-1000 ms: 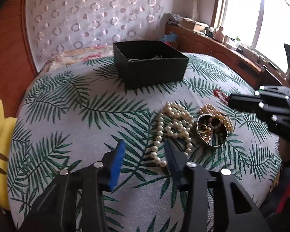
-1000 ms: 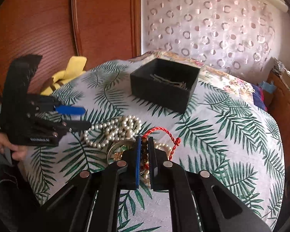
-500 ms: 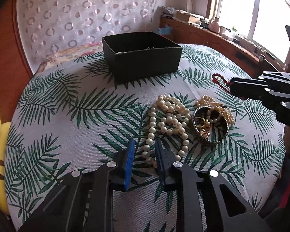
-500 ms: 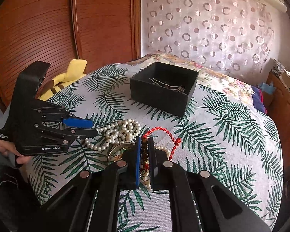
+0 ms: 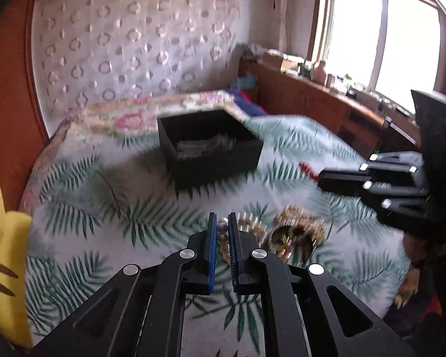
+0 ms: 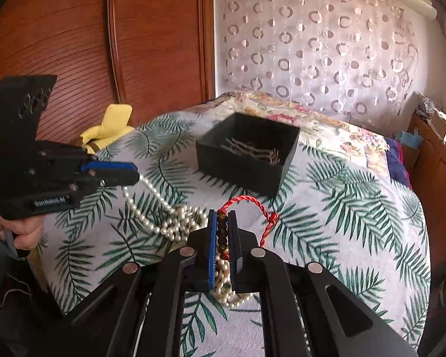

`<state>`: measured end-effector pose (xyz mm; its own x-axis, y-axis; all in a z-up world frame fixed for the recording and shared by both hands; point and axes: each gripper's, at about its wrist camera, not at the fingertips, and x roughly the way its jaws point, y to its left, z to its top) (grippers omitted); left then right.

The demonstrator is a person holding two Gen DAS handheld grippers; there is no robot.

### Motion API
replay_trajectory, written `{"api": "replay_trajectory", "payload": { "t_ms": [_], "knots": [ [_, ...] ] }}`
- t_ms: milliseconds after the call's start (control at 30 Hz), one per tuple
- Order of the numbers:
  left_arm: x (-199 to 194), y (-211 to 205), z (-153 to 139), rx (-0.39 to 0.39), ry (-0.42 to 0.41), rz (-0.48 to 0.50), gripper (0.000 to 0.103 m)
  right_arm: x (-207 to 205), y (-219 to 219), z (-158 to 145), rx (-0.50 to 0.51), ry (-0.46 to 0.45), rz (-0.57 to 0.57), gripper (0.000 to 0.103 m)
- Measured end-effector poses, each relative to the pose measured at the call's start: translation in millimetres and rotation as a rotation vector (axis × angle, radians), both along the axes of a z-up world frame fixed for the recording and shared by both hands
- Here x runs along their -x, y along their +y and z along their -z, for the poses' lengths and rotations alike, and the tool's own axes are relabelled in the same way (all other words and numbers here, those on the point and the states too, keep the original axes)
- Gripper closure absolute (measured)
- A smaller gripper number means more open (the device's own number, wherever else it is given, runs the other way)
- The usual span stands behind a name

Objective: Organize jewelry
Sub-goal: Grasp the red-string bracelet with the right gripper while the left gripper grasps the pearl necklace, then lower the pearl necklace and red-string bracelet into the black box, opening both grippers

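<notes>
Left gripper (image 5: pixel 222 232): we have its fingers pressed together on the pearl necklace (image 6: pixel 151 205), with beads showing between the blue pads.

Right gripper (image 6: pixel 223 232): we pinch the red cord bracelet (image 6: pixel 246 200) by its dark beads; the red loop sticks out beyond the fingertips.

Pearl necklace: one strand runs taut from our left gripper down to the heap on the leaf-print cloth (image 6: pixel 356 208), so most of it lies on the cloth.

Black box (image 6: pixel 248 154): open, straight ahead of both grippers and beyond the jewelry heap; thin chains already lie inside.

Key relation: we judge the right gripper nearer the box, its bracelet fully lifted, while the pearls trail behind.

Gold bangle (image 5: pixel 294 238): beside the pearls, untouched.
</notes>
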<state>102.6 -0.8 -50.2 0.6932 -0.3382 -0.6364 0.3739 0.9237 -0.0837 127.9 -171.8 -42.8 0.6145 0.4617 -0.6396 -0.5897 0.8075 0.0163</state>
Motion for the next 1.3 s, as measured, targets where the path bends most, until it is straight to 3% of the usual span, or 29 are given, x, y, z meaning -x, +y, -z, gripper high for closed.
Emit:
{"api": "replay_trajectory", "payload": {
  "t_ms": [300,1033,1300],
  "knots": [
    [-7.8,-7.9,-56.7,0.021,-0.119,0.001,0.097,-7.9,3.8,-28.5,-0.034,-0.044,-0.013,0.095],
    [-69.0,-23.1,-164.1,0.025,-0.283,-0.016,0.097,-69.7,9.8,-73.6,-0.082,-0.102,-0.003,0.095],
    [-105.0,-30.9,-167.4,0.006,-0.284,-0.031,0.097,-104.3,13.5,-66.1,-0.096,-0.082,-0.017,0.095]
  ]
}}
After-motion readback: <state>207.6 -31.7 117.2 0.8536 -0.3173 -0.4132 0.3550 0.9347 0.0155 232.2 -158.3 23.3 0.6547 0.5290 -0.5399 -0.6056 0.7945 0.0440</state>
